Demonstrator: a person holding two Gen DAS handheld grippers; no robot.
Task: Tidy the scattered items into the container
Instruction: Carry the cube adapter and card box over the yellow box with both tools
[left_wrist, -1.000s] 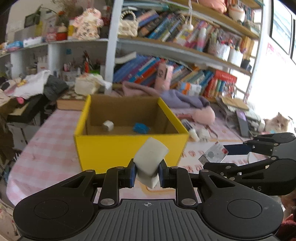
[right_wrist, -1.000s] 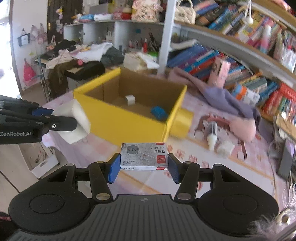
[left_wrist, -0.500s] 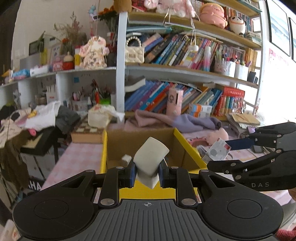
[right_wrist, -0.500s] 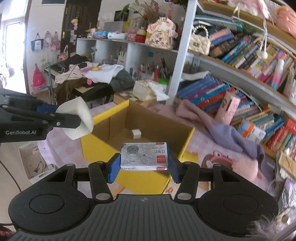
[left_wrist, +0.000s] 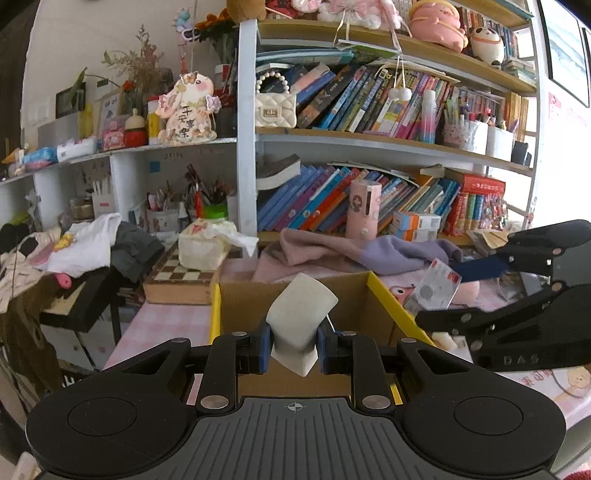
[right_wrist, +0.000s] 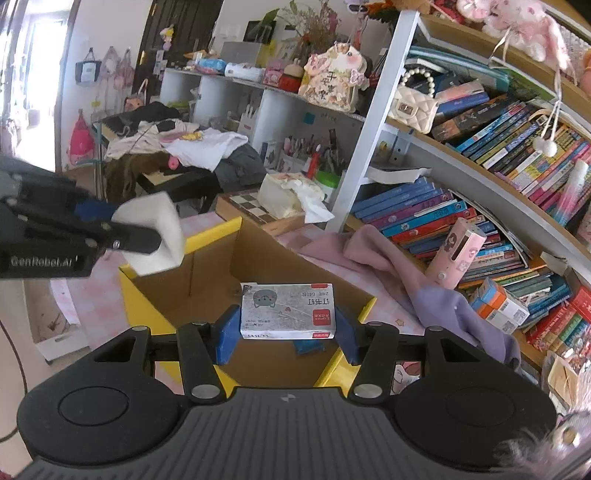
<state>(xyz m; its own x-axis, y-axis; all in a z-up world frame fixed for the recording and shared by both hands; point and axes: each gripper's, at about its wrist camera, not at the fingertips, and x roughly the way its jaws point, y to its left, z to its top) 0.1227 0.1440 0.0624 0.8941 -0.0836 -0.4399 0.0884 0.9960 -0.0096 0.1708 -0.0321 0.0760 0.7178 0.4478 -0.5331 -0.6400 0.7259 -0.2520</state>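
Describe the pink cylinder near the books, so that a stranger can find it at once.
Start at the yellow cardboard box on the table, then look behind it to the lowest bookshelf. The pink cylinder stands there, leaning against the slanted books, above the purple cloth. Only it is pale pink with cartoon prints.

- Left wrist view looks forward over its fingers, close above the yellow box (left_wrist: 384, 295); bookshelf (left_wrist: 369, 140) behind
- Right wrist view likewise, angled from the right; both share box and shelf

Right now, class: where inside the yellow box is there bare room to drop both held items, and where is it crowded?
The yellow box shows bare cardboard floor along its left and back walls. A blue item lies near the front right corner. Behind the box, the pink-purple cloth and chessboard crowd the table.
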